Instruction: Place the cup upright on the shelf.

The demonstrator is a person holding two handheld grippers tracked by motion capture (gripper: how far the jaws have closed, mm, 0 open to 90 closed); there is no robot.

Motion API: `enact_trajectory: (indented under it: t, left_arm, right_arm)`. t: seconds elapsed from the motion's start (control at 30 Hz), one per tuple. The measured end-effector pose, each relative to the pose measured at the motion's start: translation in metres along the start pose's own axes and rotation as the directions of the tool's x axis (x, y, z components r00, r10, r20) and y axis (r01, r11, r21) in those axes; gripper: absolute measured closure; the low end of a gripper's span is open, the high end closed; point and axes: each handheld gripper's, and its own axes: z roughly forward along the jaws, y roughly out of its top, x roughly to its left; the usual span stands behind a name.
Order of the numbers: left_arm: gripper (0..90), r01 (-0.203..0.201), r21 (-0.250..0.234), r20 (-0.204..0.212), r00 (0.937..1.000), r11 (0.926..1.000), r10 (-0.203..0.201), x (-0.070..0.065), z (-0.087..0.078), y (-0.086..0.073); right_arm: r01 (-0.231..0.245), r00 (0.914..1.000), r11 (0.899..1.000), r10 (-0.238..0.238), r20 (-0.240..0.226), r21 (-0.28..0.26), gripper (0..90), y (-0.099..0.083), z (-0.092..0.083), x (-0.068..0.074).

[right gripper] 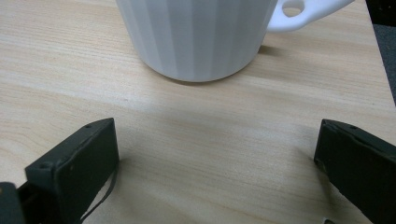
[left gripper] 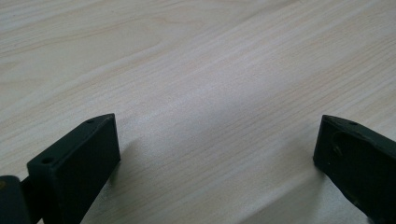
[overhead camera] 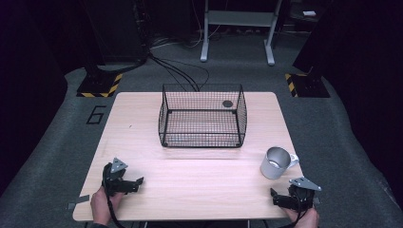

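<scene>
A person is resting both tools on the light wooden table (overhead camera: 142,133). The left gripper (overhead camera: 134,183) is sitting at the lower left of the frame, its jaws spread wide over bare wood. The right gripper (overhead camera: 278,197) is sitting at the lower right, jaws likewise gaping and empty. A white ribbed mug (overhead camera: 276,163) is standing just above it, upright, handle pointing right. A black wire basket (overhead camera: 203,116) is occupying the table's centre.

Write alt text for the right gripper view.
A white ribbed mug stands upright on the light wooden table, just ahead of the open right gripper, with its handle pointing right. The two black jaws rise from the bottom corners, wide apart, holding nothing.
</scene>
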Motion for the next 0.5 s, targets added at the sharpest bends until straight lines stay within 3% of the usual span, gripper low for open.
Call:
enact_trajectory:
  t: [0.33, 0.5]
  left_arm:
    - [0.4, 0.001, -0.012, -0.005, 1.0000, 0.9999, -0.001, -0.0003, 0.0009, -0.0005]
    - [0.4, 0.002, -0.010, -0.004, 1.0000, 1.0000, -0.002, -0.0004, 0.0007, -0.0005]
  right_arm:
    - [-0.005, 1.0000, 0.998, 0.005, 0.000, 0.056, 0.0, 0.0033, -0.0035, 0.0017]
    - [-0.007, 0.9996, 0.998, 0.008, -0.028, 0.058, 0.0, 0.0050, -0.0049, 0.0054]
